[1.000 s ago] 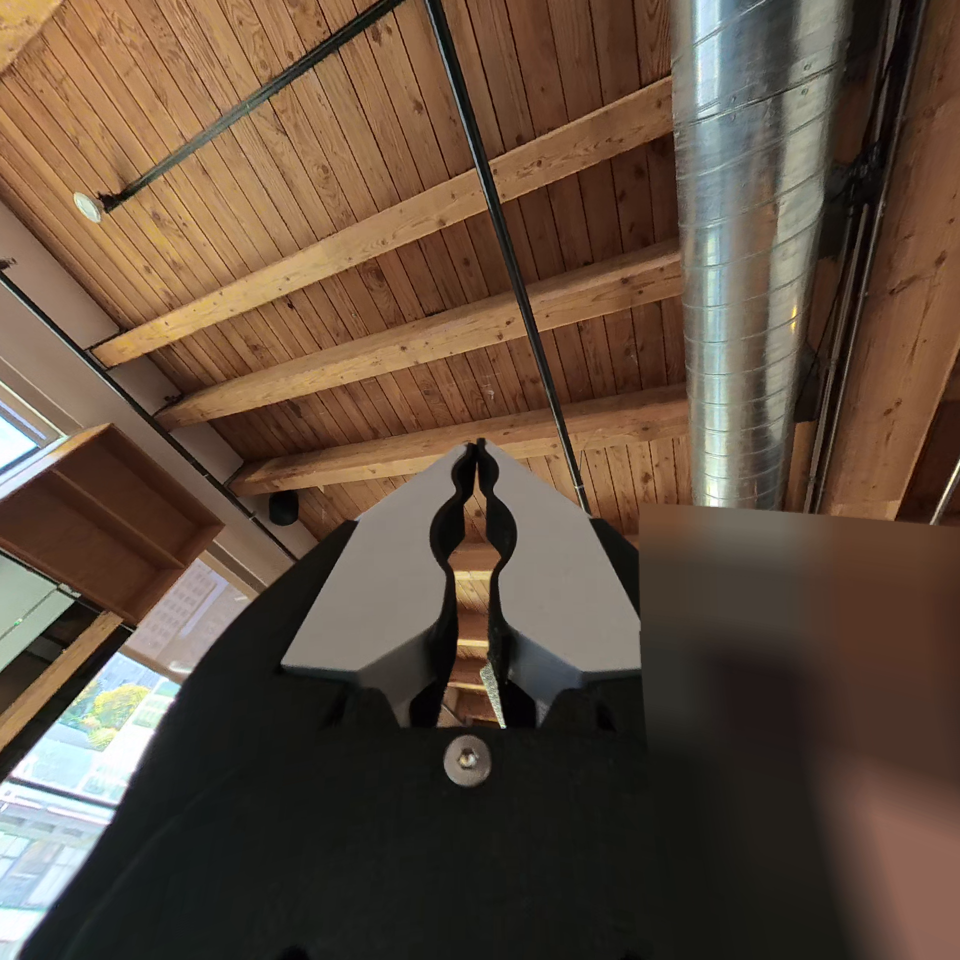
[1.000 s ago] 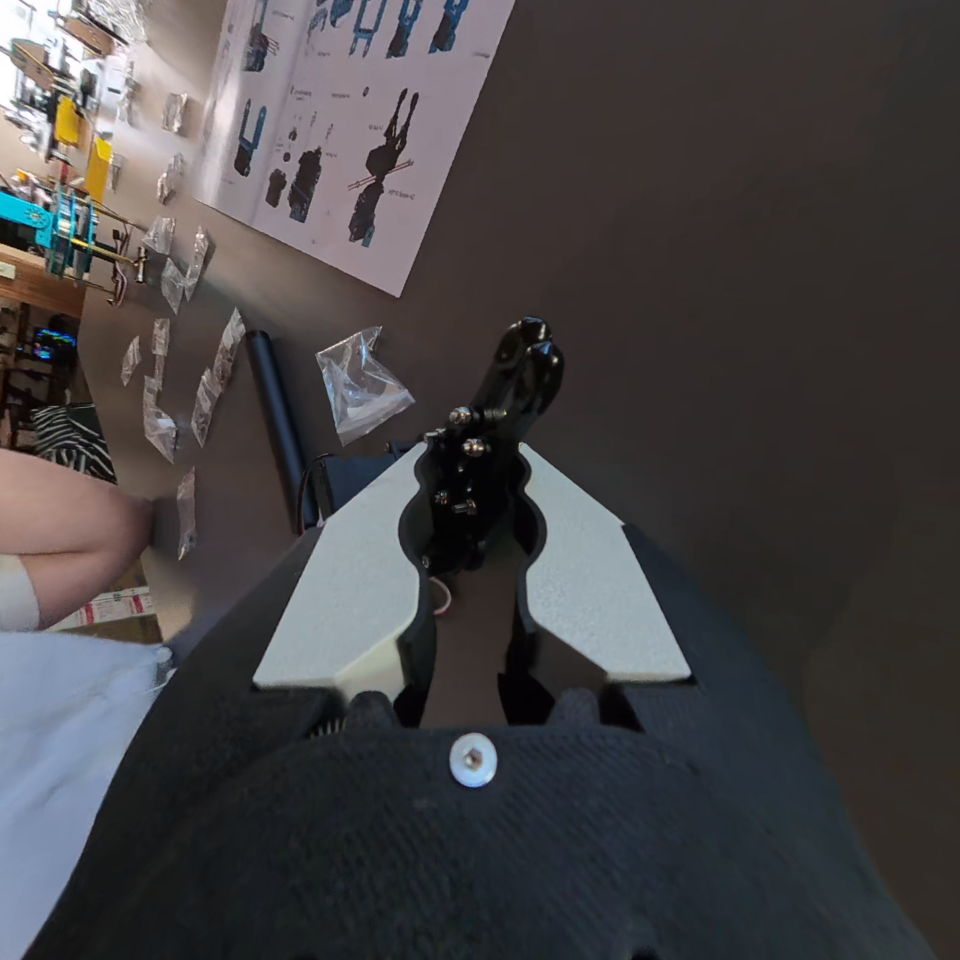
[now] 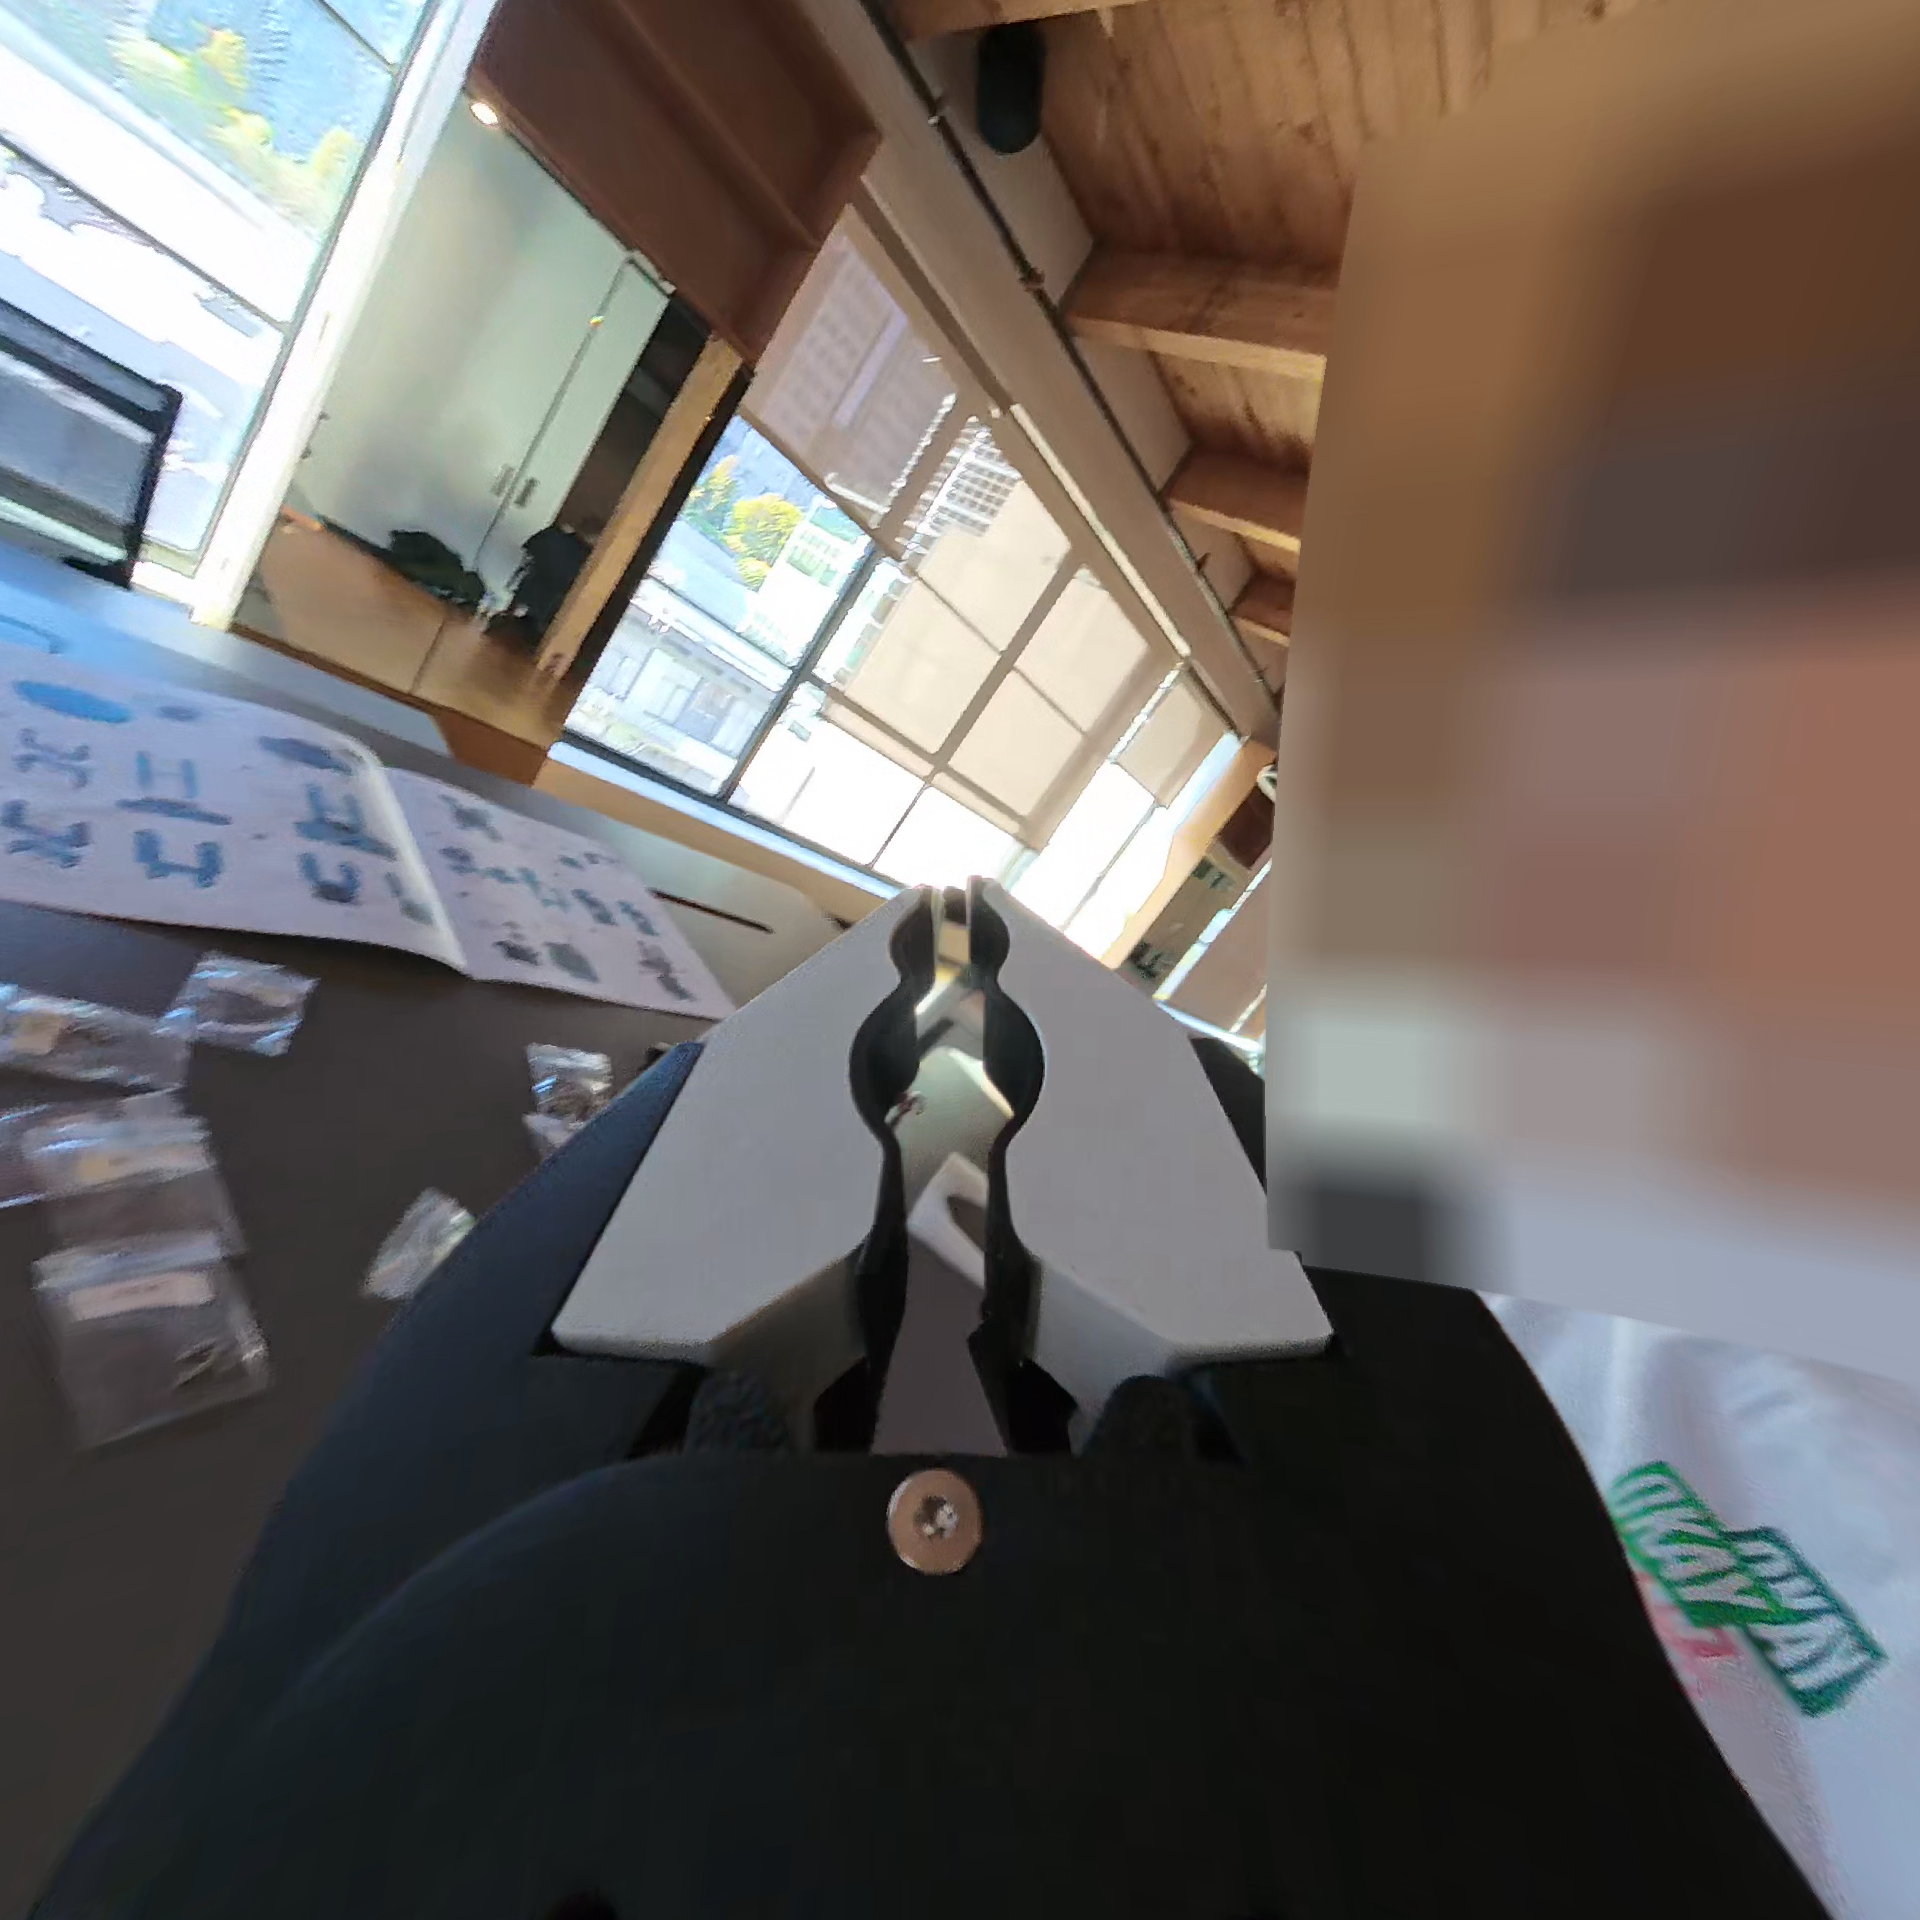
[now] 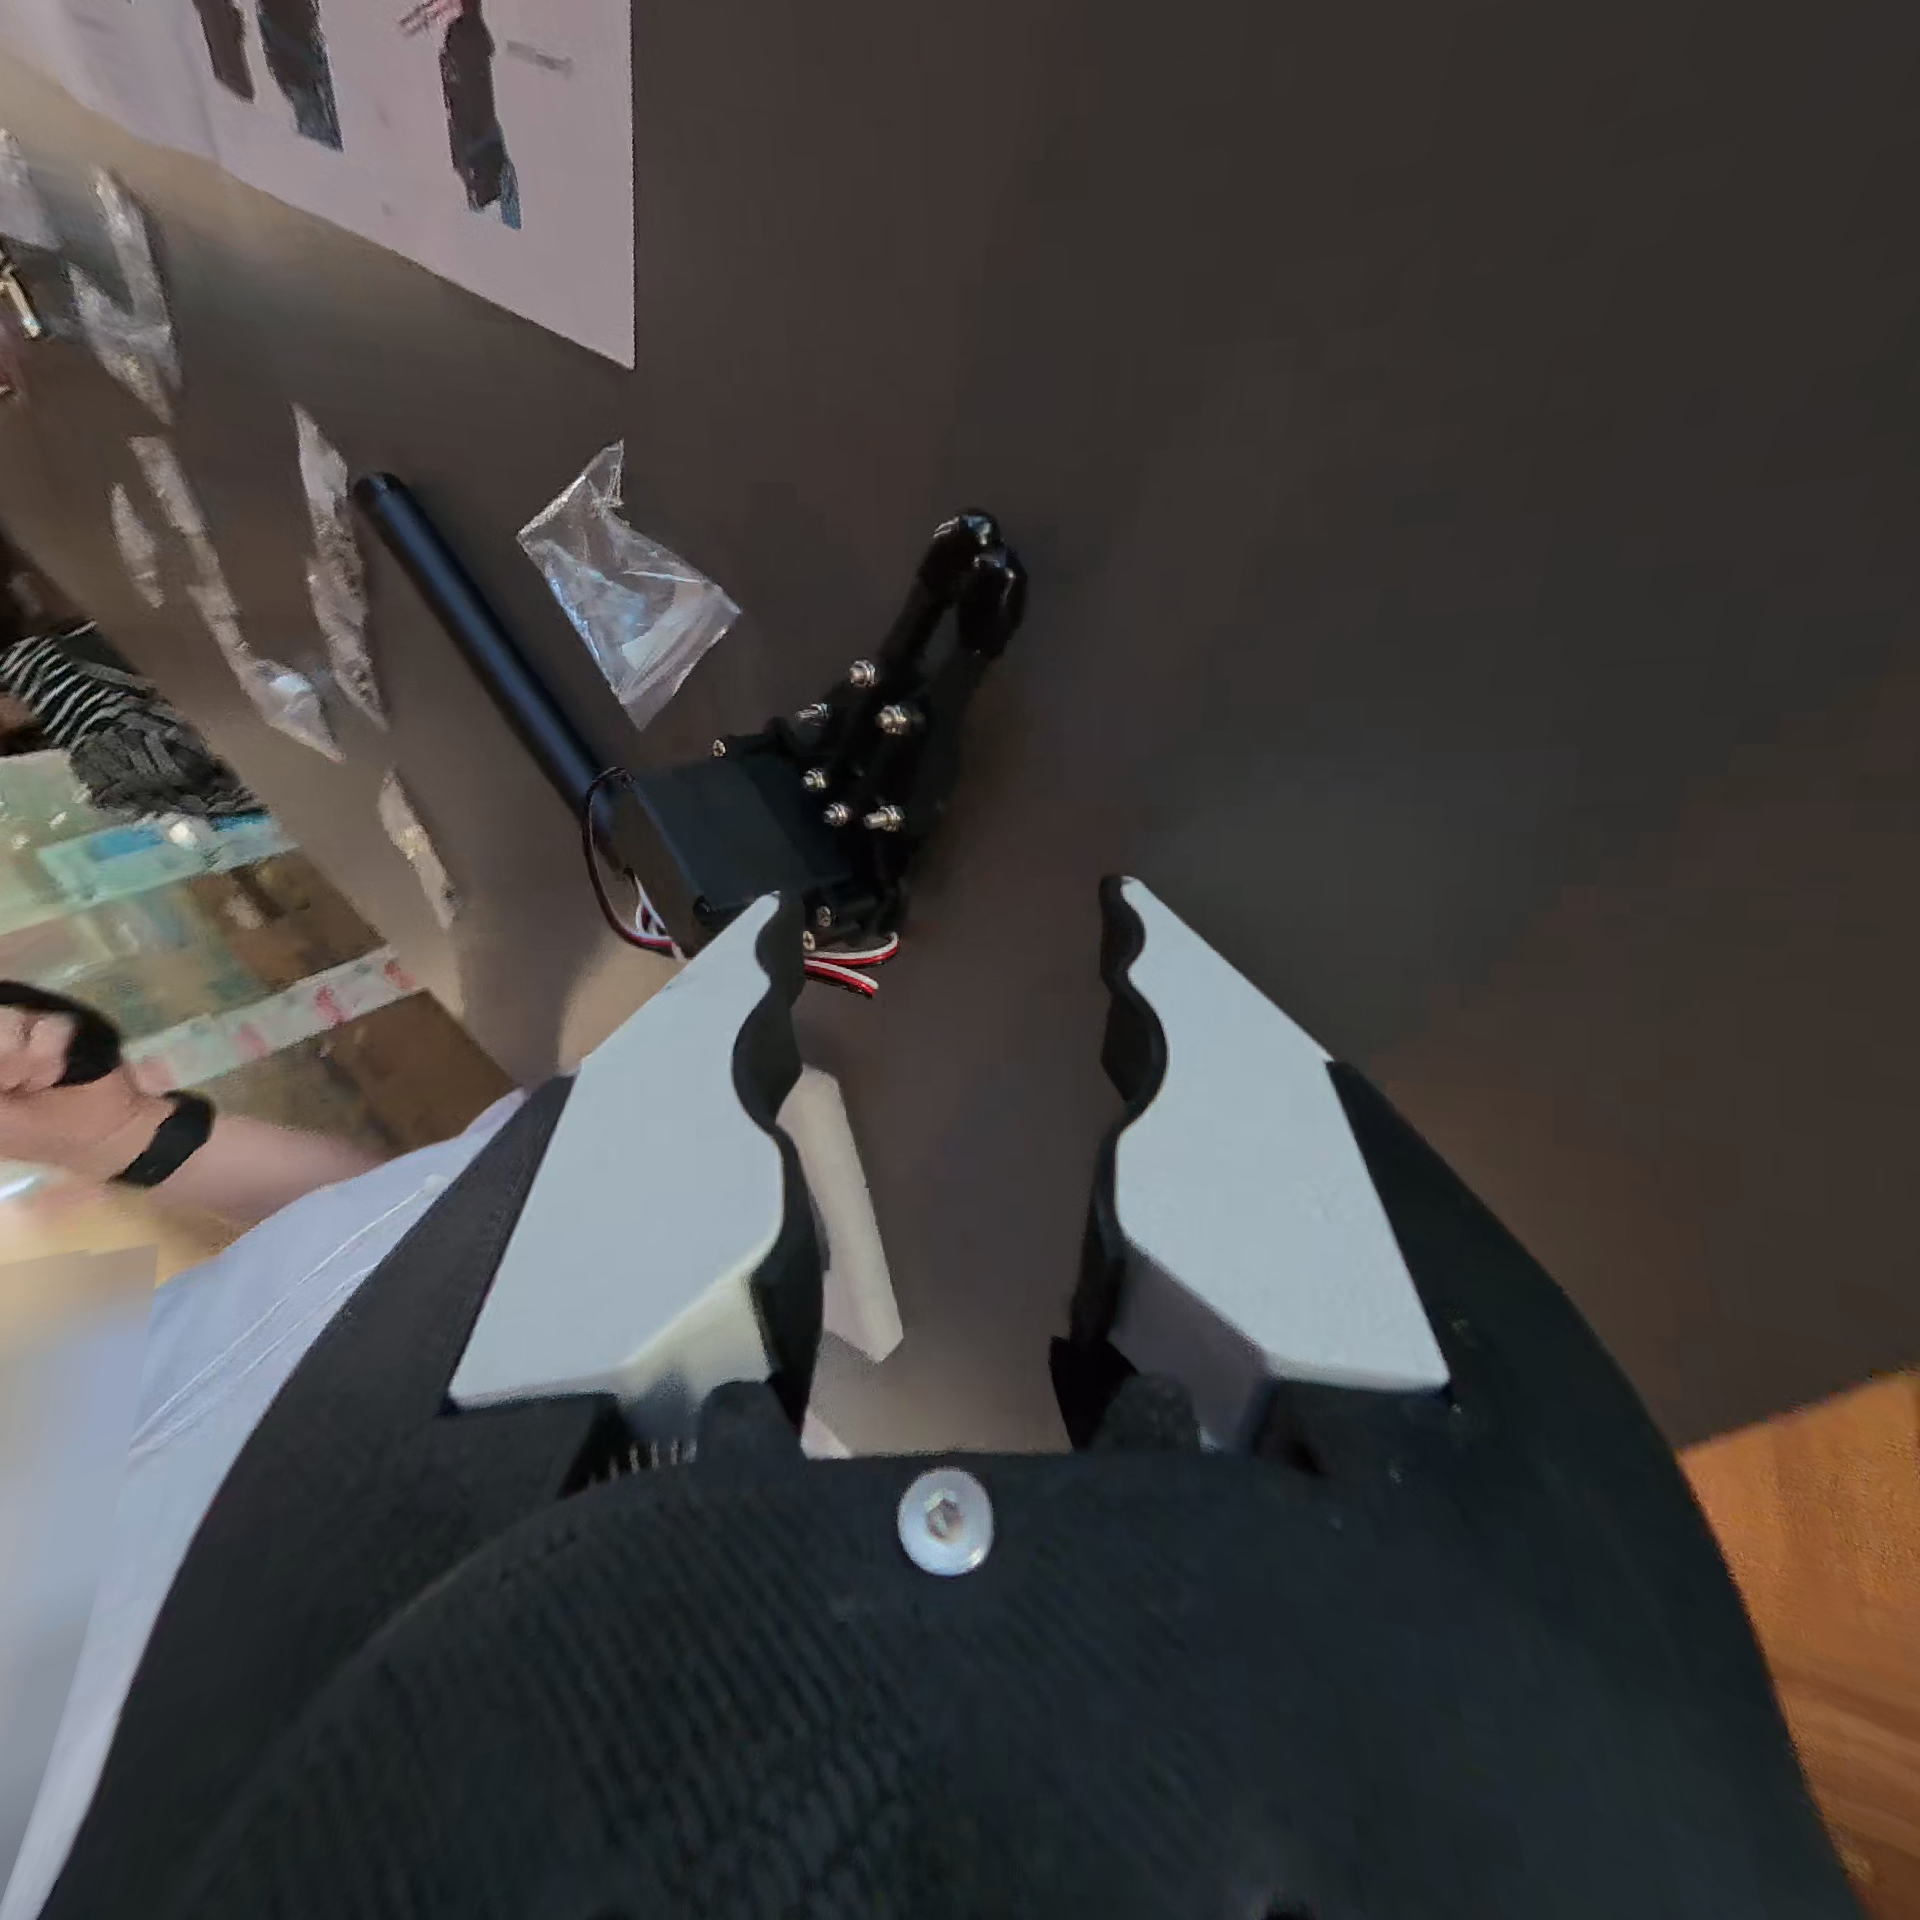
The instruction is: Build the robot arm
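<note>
between the fingers of the right gripper [image 4: 940, 894] we had nothing at all: the jaws stood wide apart and empty, hanging over the dark table [image 4: 1403, 416]. closest thing to it was the black servo claw [image 4: 883, 748], lying flat on the table with its red and white wires poking out the near end. the gripper's left fingertip sat just beside that near end, maybe over it, but we couldn't tell if it touched. a black tube [image 4: 468, 623] lay against the claw's far side, a crumpled clear bag [image 4: 623, 592] near that, and a printed sheet [image 4: 436, 156] farther off. some white blocky piece [image 4: 847, 1226] showed under the left finger, no idea what.

the left gripper [image 3: 948, 899] was all but closed, just a sliver between the tips, and nothing we could make out was pinched in it. it pointed up and away toward the windows [image 3: 935, 707].

only the right wrist view had the claw, tube and open jaws. only the left one gave us the windows, wooden ceiling [image 3: 1195, 156], a scatter of little parts bags [image 3: 135, 1299] and a white shirt [image 3: 1714, 1507] close by.
</note>
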The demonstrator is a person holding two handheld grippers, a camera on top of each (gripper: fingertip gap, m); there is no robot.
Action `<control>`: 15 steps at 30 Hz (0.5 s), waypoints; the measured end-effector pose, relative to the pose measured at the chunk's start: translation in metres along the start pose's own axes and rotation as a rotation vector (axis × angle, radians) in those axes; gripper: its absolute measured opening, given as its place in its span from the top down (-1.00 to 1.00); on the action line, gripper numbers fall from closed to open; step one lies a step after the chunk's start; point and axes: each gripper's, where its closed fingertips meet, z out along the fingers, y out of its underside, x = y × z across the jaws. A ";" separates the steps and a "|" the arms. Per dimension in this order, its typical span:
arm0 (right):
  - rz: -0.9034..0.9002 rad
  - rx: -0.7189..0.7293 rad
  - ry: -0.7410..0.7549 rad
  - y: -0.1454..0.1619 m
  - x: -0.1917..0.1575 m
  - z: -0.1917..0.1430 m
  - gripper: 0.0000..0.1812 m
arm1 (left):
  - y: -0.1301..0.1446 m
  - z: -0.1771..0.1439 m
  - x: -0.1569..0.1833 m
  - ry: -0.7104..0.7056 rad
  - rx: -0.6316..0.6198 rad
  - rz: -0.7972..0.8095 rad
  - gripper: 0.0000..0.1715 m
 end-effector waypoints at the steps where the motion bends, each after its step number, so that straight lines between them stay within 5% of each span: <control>1: -0.012 0.042 0.019 0.001 -0.004 -0.005 0.39 | 0.002 -0.004 -0.010 -0.041 -0.021 0.016 0.96; 5: -0.231 0.364 -0.006 0.007 -0.078 -0.027 0.48 | 0.017 -0.025 -0.064 -0.235 -0.152 0.130 0.96; 10: -0.831 0.966 -0.212 0.027 -0.248 -0.031 0.46 | 0.025 -0.047 -0.124 -0.332 -0.313 0.307 0.89; 15: -0.920 0.930 -0.386 0.042 -0.341 0.054 0.40 | 0.032 -0.059 -0.170 -0.256 -0.515 0.397 0.69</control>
